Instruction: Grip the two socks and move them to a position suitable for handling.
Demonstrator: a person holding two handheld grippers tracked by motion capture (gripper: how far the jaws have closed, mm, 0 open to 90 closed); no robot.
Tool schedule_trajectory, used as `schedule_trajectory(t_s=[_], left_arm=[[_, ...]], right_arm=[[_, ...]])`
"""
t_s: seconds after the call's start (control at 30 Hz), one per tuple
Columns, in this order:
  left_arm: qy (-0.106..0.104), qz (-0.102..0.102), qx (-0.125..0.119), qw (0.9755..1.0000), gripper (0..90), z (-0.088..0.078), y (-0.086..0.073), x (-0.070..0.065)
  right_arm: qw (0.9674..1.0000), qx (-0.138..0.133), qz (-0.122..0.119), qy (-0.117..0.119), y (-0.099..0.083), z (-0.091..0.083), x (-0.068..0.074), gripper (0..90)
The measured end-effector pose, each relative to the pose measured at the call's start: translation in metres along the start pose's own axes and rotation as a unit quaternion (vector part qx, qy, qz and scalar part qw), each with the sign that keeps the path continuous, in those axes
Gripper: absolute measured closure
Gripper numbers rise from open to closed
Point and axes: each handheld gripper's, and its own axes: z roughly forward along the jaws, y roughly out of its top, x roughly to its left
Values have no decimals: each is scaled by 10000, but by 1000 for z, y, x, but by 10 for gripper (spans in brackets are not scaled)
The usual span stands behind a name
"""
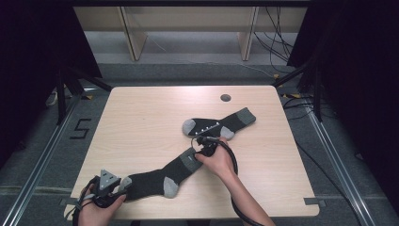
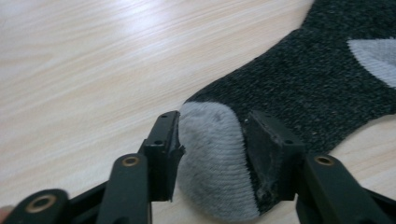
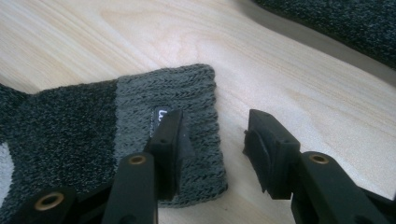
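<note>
left hand-held gripper (image 2: 212, 154) on near sock (image 1: 155, 181) toe, grip perhaps loose | cuff partly hidden

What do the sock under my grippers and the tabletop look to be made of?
Near sock: a knitted fabric, likely cotton or wool blend; dark speckled body, pale grey looped toe between the left gripper jaws, ribbed grey cuff at the right gripper. Matte, soft.
Table: light wood or wood-look laminate, smooth, slight sheen, straight grain lines.

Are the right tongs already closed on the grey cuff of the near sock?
No, in the right gripper view the right tongs stand open, one jaw over the grey cuff, the other over bare table.
</note>
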Motion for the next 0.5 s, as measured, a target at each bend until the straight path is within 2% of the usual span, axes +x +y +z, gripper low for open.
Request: schedule_trajectory(t_s=[0.03, 0.1, 0.2, 0.23, 0.27, 0.3, 0.33, 0.37, 0.4, 0.47, 0.5], left_arm=[[-9, -94, 99, 9999, 461, 2, -2, 1], [-166, -199, 280, 9993, 463, 9, -5, 4], [-319, -362, 280, 9984, 498, 15, -7, 6], [-340, -323, 260, 9986, 530, 16, -5, 8], [-393, -281, 335, 9983, 572, 17, -3, 10], [-430, -205, 301, 9984, 633, 19, -1, 11], [-459, -140, 315, 9984, 681, 21, 1, 12], [-480, -98, 305, 9983, 714, 24, 5, 12], [-492, -19, 332, 9982, 727, 27, 10, 12], [-509, 153, 297, 9981, 737, 33, 21, 9], [-562, 247, 284, 9977, 738, 37, 27, 7]], right_arm=[[10000, 58, -16, 10, 0, 1, 0, 627], [9999, 62, -92, 26, 0, 3, 0, 662], [9995, 183, -216, 120, -3, 7, 0, 794], [9995, 184, -221, 121, -4, 7, 0, 839], [9993, 214, -270, 133, -4, 5, 0, 856], [9990, 316, -275, 121, -4, 3, -1, 864], [9990, 419, -117, 122, -5, 0, 0, 867], [9990, 354, -222, 165, -6, -3, -3, 869], [9989, 433, -109, 160, -7, -9, -3, 870], [9989, 372, -124, 246, -11, -23, -9, 870], [9991, 315, -30, 277, -14, -32, -11, 870]])
